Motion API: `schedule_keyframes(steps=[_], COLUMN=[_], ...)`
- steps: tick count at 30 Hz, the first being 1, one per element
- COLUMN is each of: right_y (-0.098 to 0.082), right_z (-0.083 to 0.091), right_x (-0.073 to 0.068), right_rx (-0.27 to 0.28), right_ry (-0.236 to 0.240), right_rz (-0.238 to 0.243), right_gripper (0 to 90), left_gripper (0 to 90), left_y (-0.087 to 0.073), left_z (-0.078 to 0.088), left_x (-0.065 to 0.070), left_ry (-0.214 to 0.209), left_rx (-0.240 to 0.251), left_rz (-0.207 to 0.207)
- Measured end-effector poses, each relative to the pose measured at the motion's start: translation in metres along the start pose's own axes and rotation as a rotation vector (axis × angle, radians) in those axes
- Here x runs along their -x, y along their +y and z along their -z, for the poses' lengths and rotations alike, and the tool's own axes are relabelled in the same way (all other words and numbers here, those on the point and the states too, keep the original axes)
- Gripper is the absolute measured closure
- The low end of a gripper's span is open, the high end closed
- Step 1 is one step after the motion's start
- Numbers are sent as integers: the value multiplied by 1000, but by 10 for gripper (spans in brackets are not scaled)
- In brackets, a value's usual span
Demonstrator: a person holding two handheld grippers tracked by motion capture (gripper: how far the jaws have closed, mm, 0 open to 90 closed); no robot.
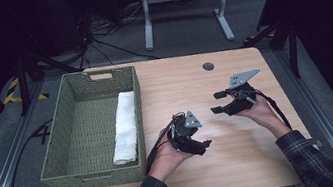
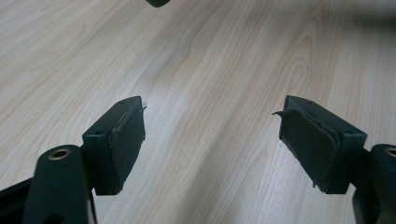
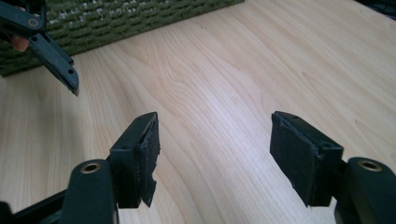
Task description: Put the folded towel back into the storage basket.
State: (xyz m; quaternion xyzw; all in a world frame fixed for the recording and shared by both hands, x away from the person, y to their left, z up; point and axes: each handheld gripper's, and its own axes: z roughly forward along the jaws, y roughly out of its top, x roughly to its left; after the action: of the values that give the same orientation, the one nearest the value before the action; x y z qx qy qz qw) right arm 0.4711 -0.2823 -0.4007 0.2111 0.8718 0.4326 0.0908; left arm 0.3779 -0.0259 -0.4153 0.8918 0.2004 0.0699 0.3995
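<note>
Two tools hover over a bare wooden desk (image 1: 246, 162); beside them, a green woven basket (image 1: 63, 155) holds a rolled white towel (image 1: 125, 128). Left tool (image 1: 206, 144) and right tool (image 1: 217, 102) are released, grasping nothing. No readable writing.

A pale wooden table (image 1: 246, 162) carries a green woven rectangular basket (image 1: 63, 155) at its left side, and a rolled white cloth (image 1: 124, 126) lies inside it along the right wall. In front of the basket, a person in plaid sleeves holds the black left gripper (image 1: 204, 145) low over the bare tabletop, jaws apart with nothing between them. The black right gripper (image 1: 216, 102) sits further back and to the right, jaws likewise spread and pointing towards the basket.
</note>
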Motion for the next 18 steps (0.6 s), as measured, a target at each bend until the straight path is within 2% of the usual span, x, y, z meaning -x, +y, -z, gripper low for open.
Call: schedule_keyframes(steps=[2, 12, 17, 18], right_y=[-6, -39, -54, -54], right_z=[0, -3, -7, -7], right_x=[-1, -9, -8, -8], right_rx=[-6, -54, -92, -92], right_ry=[-2, -38, -64, -64], right_rz=[-2, -20, -29, -29], right_gripper=[327, 304, 283, 283], left_gripper=[229, 222, 197, 197], left_y=[-5, -19, -25, -26], left_z=[-6, -24, -31, -32], left_x=[1, 7, 8, 9], left_ry=[-6, -7, 2, 15], left_rx=[-4, -35, -58, -72], left_rz=[9, -11, -18, -25])
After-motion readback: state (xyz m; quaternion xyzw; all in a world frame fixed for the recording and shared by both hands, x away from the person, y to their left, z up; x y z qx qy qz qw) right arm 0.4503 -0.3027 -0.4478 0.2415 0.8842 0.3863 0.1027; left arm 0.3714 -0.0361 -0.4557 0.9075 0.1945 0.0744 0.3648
